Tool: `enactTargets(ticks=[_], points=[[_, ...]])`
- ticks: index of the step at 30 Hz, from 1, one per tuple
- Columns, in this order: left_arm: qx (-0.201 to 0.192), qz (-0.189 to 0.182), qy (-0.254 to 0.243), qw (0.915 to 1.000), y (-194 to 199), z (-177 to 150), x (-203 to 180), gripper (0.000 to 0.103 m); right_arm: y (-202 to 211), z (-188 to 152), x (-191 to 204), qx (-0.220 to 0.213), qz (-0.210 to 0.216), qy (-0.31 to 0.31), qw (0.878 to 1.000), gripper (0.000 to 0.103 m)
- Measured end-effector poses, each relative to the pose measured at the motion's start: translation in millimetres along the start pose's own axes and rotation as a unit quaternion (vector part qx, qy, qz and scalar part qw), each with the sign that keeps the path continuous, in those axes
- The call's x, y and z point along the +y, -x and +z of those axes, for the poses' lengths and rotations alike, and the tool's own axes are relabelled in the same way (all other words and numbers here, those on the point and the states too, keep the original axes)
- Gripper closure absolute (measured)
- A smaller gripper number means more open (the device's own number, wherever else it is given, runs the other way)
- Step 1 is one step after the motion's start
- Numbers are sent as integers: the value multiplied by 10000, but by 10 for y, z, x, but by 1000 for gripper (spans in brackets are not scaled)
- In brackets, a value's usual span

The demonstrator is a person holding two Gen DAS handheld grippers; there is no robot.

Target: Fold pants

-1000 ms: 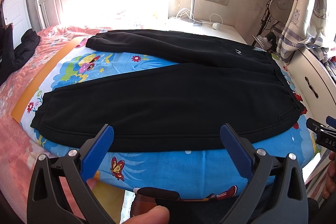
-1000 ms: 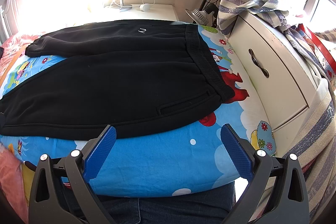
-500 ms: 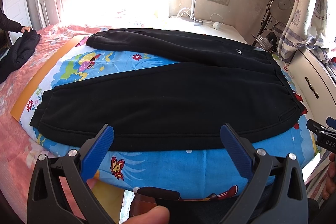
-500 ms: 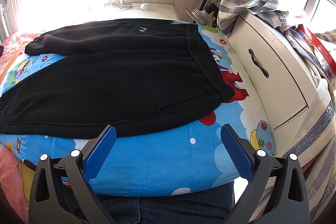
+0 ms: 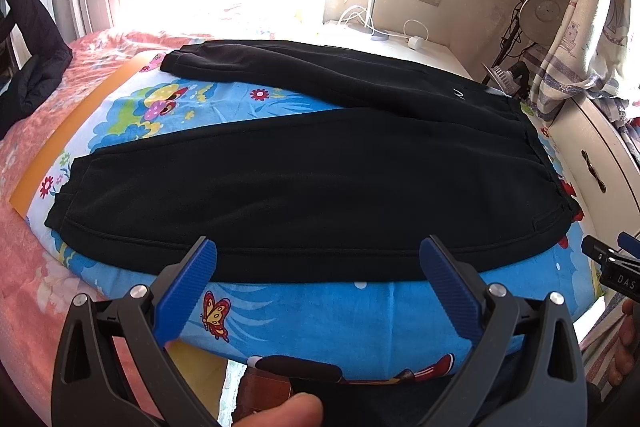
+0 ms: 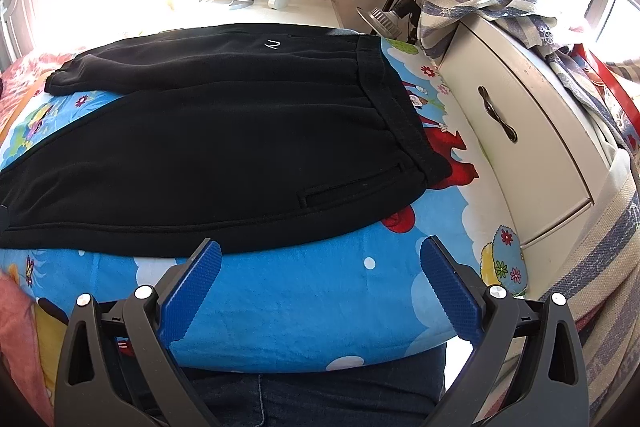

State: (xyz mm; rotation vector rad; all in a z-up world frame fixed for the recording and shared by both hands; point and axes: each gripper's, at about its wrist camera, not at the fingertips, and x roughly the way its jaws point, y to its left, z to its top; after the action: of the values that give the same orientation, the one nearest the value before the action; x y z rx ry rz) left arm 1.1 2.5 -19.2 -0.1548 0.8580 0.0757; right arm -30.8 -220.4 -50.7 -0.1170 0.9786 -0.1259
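So the black pants [image 5: 312, 183] are laid flat on the cartoon blanket [image 5: 344, 311] on the bed, legs splayed apart, nothing folded yet. Both the left gripper [image 5: 318, 267] and right gripper [image 6: 320, 265] hover at the near edge, jaws spread wide, holding nothing. I'd pinch the near leg's hem and the waistband [image 6: 396, 107] corner together, then lift evenly so it lands square on the far leg.

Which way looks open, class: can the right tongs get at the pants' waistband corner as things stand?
Probably yes. The right tongs are open over bare blue blanket, and nothing lies between them and the waistband corner of the black pants.
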Motion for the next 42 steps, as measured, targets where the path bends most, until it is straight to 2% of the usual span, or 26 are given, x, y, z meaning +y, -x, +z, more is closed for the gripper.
enactTargets(ticks=[3, 6, 9, 13, 16, 18, 21, 25, 31, 32, 34, 36, 38, 42], points=[[-103, -188, 82, 9997, -69, 14, 119, 2, -104, 41, 9, 60, -63, 213, 9997, 6], [-204, -411, 83, 9989, -231, 73, 261, 2, -344, 328, -82, 19, -560, 555, 9969, 6], [-43, -451, 54, 9990, -513, 233, 436, 2, -813, 948, -405, -181, -1051, 523, 9929, 5], [179, -572, 300, 9978, -908, 564, 723, 2, -1747, 1958, -738, 79, -1344, 924, 9866, 5], [310, -561, 414, 9971, -1159, 810, 826, 2, -2349, 2619, -861, 345, -1190, 1251, 9844, 7], [366, -543, 417, 9970, -1291, 924, 847, 2, -2651, 2909, -823, 589, -992, 1596, 9804, 7], [505, -566, 389, 9964, -1500, 1066, 864, 2, -2997, 3194, -728, 819, -1064, 2136, 9677, 22], [742, -580, 305, 9951, -1768, 1150, 905, 2, -3360, 3400, -623, 1315, -717, 2465, 9575, 36], [861, -548, 335, 9942, -2040, 1367, 1055, 2, -3683, 3604, -533, 1768, -169, 2595, 9493, 37], [864, -513, 361, 9943, -2069, 1413, 1086, 2, -3691, 3626, -523, 1823, -40, 2603, 9482, 51], [853, -472, 425, 9943, -2111, 1504, 1144, 2, -3681, 3606, -510, 2037, 483, 2577, 9433, 74], [844, -522, 506, 9938, -2159, 1597, 1207, 2, -3640, 3521, -416, 1948, 437, 2898, 9360, 87], [871, -569, 598, 9928, -2223, 1688, 1248, 2, -3565, 3453, -341, 1856, 356, 3066, 9329, 93], [905, -642, 845, 9902, -2326, 1911, 1349, 2, -2912, 3390, -363, 1071, 385, 2974, 9479, 95]])
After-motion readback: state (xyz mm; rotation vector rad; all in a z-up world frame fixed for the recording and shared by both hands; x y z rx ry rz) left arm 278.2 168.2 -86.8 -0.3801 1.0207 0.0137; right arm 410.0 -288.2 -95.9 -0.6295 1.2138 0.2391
